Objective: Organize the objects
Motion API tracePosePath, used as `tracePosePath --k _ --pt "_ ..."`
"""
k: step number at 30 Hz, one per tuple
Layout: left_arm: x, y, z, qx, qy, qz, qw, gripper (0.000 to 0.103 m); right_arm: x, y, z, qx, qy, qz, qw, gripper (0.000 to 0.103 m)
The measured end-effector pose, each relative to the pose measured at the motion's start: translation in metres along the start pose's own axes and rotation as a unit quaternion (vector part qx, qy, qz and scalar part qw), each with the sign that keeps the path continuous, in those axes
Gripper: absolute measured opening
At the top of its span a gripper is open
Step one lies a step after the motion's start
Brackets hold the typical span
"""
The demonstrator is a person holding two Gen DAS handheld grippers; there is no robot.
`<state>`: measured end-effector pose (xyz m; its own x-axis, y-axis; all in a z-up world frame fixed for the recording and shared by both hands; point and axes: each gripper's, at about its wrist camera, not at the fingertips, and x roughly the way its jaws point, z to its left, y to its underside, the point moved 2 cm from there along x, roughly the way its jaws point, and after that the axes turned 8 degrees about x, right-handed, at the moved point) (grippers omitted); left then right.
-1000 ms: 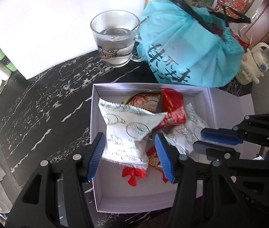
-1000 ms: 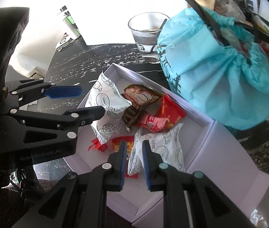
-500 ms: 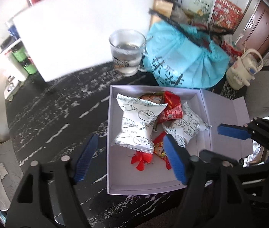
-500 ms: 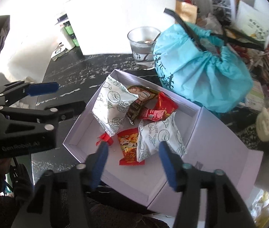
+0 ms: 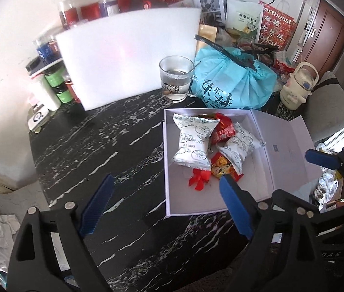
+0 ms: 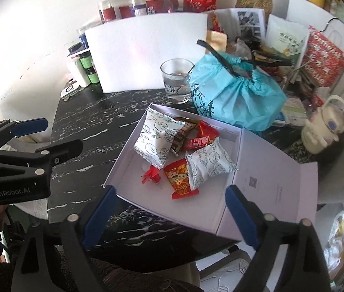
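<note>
A pale lilac box [image 5: 186, 203] [image 6: 147, 200] lies on the black marbled table with its lid [image 5: 291, 146] [image 6: 276, 182] folded out to the right. Inside lie two white snack packets [image 5: 192, 141] [image 6: 156, 137], [image 5: 240, 147] [image 6: 208, 164], red packets [image 5: 224, 129] [image 6: 202, 137], [image 5: 223, 166] [image 6: 180, 181] and a small red sweet [image 5: 197, 178] [image 6: 151, 176]. My left gripper [image 5: 165, 205] hangs above the box's near left corner, its jaws still opening, nothing between them. My right gripper [image 6: 172, 213] hovers over the box's near edge, jaws also opening and empty.
A glass mug of water [image 5: 175, 81] [image 6: 176, 82] and a turquoise drawstring bag [image 5: 232, 85] [image 6: 235, 95] stand behind the box. A white foam board [image 5: 128, 56] leans at the back. A cream kettle [image 5: 297, 87] sits right. Jars and bottles [image 5: 55, 85] crowd the far left.
Both grippers let go of the white packets, opened wide and drew back and up from the box. The packets stayed lying in the box.
</note>
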<state>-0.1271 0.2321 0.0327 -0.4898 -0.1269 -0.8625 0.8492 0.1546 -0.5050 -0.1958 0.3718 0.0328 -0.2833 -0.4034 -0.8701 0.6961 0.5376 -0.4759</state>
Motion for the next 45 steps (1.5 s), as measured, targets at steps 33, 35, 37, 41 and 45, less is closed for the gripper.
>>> tracePosePath --k 33,35,37,41,45 --pt "-0.084 0.126 0.028 -0.012 -0.016 -0.032 0.9993 0.089 -0.062 0.114 0.063 0.062 0.062 -0.046 0.995 0.099" --pt "-0.084 0.129 0.028 -0.013 -0.016 -0.03 0.9994 0.089 -0.06 0.113 0.064 0.059 0.057 -0.041 0.996 0.099" --pt "-0.083 0.131 0.028 -0.012 -0.013 -0.028 0.9994 0.089 -0.058 0.113 0.066 0.054 0.047 -0.037 0.997 0.099" --pt "-0.083 0.134 0.03 -0.018 -0.01 -0.027 0.9994 0.089 -0.055 0.112 0.07 0.049 0.041 -0.034 0.997 0.099" --pt "-0.083 0.135 0.034 -0.023 -0.013 -0.028 0.9993 0.089 -0.053 0.109 0.072 0.047 0.039 -0.031 0.998 0.099"
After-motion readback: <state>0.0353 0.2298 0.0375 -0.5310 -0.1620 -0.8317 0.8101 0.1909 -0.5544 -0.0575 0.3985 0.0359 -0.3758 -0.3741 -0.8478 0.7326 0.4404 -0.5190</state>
